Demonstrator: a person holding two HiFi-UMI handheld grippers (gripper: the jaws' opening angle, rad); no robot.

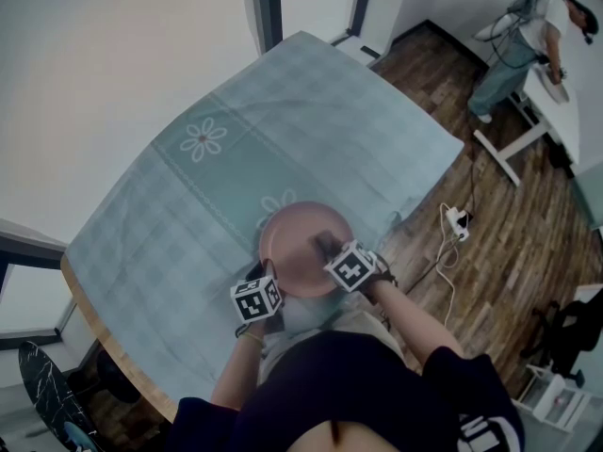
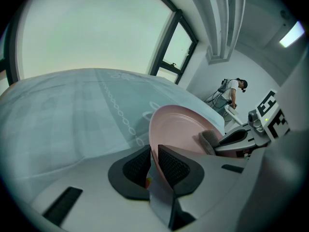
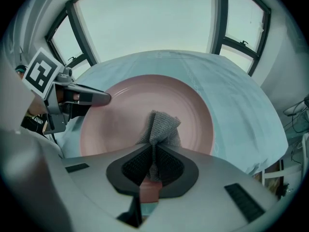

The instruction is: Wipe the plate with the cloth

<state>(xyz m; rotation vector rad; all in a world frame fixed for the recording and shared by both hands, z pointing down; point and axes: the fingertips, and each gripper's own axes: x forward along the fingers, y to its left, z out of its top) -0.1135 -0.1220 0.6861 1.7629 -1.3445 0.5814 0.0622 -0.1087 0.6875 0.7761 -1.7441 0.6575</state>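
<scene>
A round pink plate (image 1: 303,243) (image 3: 145,111) (image 2: 181,129) is tilted above the near part of the table. My left gripper (image 2: 153,164) (image 1: 265,277) is shut on the plate's near rim, which runs between its black pads. A small grey cloth (image 3: 159,128) (image 2: 211,141) is bunched in my right gripper (image 3: 153,166) (image 1: 328,250), shut on it. The cloth's free end rests on the plate's inner face near the lower right rim.
A pale teal checked tablecloth (image 1: 283,149) with white flower prints covers the table (image 1: 94,332). Wooden floor (image 1: 490,224) lies to the right with a power strip and cables (image 1: 457,222). A person (image 1: 523,36) stands at a white desk far right. Windows stand behind the table.
</scene>
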